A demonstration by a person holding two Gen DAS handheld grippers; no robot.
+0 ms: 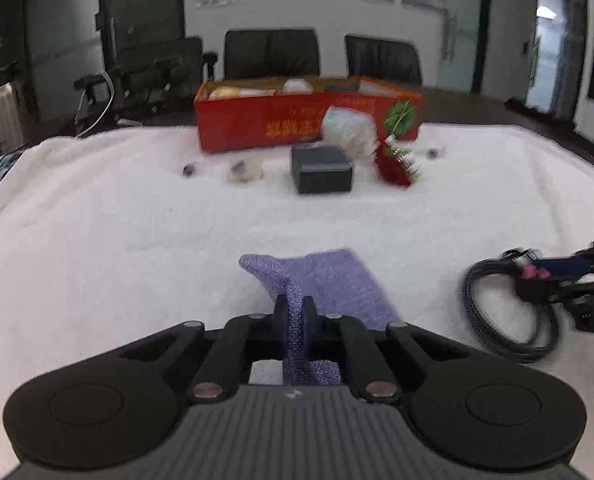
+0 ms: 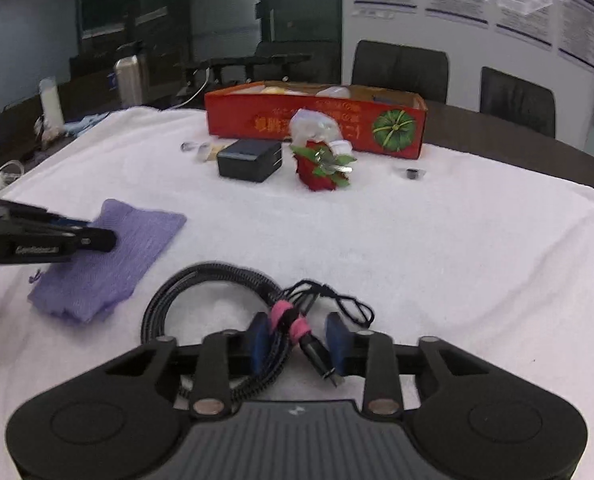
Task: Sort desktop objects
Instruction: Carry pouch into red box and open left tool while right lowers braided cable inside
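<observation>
White towel (image 1: 137,208); purple cloth (image 1: 337,280) pinched in left claw (image 1: 296,308).

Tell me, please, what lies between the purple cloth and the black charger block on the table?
Only bare white towel lies between the purple cloth and the black charger block; both wrist views show it.

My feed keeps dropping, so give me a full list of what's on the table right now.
towel: one, white, covering the table
cardboard box: one, red, far side, items inside
charger block: one, black, before the box
strawberry toy: one, red and green, right of the charger
plastic bag: one, clear, against the box
cloth pouch: one, purple, near left
coiled cable: one, black, pink ties, near right
left gripper: jaws shut on the pouch
right gripper: jaws astride the cable, not pressing
</observation>
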